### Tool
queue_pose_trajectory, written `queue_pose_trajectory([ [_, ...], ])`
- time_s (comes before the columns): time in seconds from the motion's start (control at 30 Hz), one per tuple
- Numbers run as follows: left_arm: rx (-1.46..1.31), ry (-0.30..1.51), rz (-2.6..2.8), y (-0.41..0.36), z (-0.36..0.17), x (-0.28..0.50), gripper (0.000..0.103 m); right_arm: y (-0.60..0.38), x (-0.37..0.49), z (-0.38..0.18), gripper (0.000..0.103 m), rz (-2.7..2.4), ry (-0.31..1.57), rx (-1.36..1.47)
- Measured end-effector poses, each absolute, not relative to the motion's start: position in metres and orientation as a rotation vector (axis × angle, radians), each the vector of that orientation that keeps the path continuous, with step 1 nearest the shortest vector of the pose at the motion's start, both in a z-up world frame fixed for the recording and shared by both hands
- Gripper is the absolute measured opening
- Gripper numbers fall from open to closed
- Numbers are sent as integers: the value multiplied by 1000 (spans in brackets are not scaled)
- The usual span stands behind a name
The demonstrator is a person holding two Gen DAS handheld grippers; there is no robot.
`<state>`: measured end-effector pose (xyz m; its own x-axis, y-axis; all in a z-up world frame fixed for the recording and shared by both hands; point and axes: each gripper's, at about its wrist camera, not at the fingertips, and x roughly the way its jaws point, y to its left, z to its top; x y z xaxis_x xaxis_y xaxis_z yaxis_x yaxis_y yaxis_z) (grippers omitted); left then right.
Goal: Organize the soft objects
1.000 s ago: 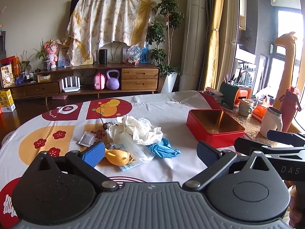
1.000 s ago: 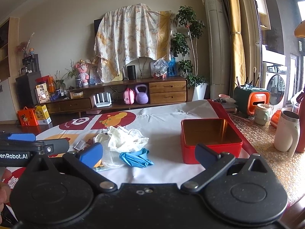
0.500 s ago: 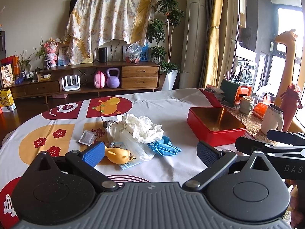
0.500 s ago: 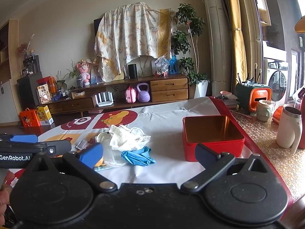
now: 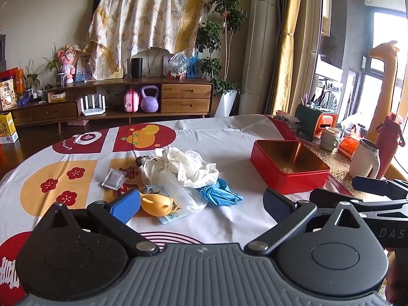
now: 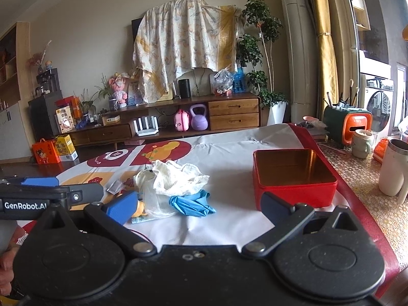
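Both grippers (image 5: 201, 204) (image 6: 199, 206) open, red tin (image 6: 293, 178) empty

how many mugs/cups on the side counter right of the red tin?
2: a green mug beside the orange-green holder, and a white tumbler nearer the camera. More may be hidden past the frame edge.

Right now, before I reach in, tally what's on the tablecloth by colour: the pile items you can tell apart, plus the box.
White: 1, crumpled white cloth
Blue: 1, blue glove
Yellow-orange: 1, yellow squishy toy
Clear: 1, clear plastic bag
Silver: 1, small foil packet
Red: 1, red tin box, empty
Total: 6. More bits lie tangled under the pile; I cannot separate them.
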<state>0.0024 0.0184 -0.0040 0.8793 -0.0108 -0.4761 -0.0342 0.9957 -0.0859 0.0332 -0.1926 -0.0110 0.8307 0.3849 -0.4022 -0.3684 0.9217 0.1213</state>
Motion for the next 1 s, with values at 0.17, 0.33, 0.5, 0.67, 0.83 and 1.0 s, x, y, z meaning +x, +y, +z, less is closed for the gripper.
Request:
queue_pose_trajectory([
  [0.17,-91,514,6,25,-10,14,103,-187,43,-12,103,437,450,29],
  [0.33,-85,526,16,35,-16,30,103,-178,60,-16,102,461,471,5],
  [0.5,-87,526,30,49,-22,51,103,-172,90,-18,102,491,509,15],
  [0.67,-90,554,45,65,-35,78,103,-159,123,-21,100,509,534,-18],
  [0.83,-65,608,65,76,-57,104,103,-146,156,-24,95,584,581,-41],
  [1.0,-71,662,93,88,-77,128,103,-123,182,-27,91,626,596,-99],
])
